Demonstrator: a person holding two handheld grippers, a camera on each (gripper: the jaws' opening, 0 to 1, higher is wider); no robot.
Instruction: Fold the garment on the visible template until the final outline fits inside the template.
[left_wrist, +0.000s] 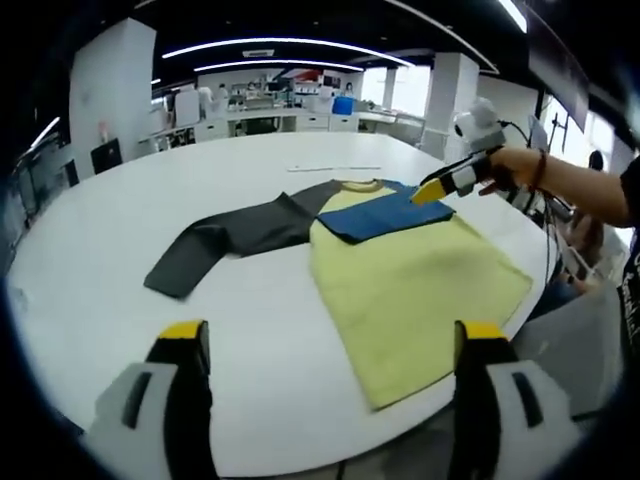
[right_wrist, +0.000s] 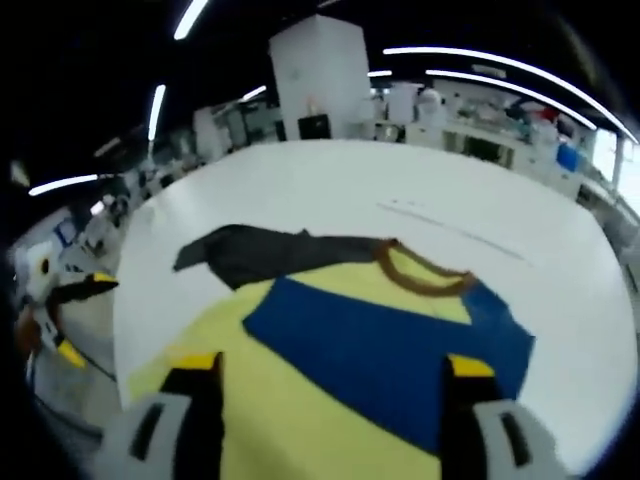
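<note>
A yellow shirt (left_wrist: 410, 290) lies flat on the round white table (left_wrist: 150, 180), collar (left_wrist: 362, 185) away from me. Its dark grey sleeve (left_wrist: 230, 240) stretches out to the left. The blue sleeve (left_wrist: 385, 215) is folded across the chest. My left gripper (left_wrist: 335, 340) hovers open over the near table, short of the hem. A hand holds my right gripper (left_wrist: 432, 190) at the blue sleeve's far end. In the right gripper view, my right gripper (right_wrist: 333, 368) is open just above the blue sleeve (right_wrist: 380, 340), with the grey sleeve (right_wrist: 270, 255) beyond and the left gripper (right_wrist: 85, 318) at far left.
The shirt's hem and right corner reach close to the table's edge (left_wrist: 520, 300). A thin pale strip (left_wrist: 335, 168) lies on the table beyond the collar. The person's arm (left_wrist: 580, 185) comes in from the right. Desks and office equipment stand far behind.
</note>
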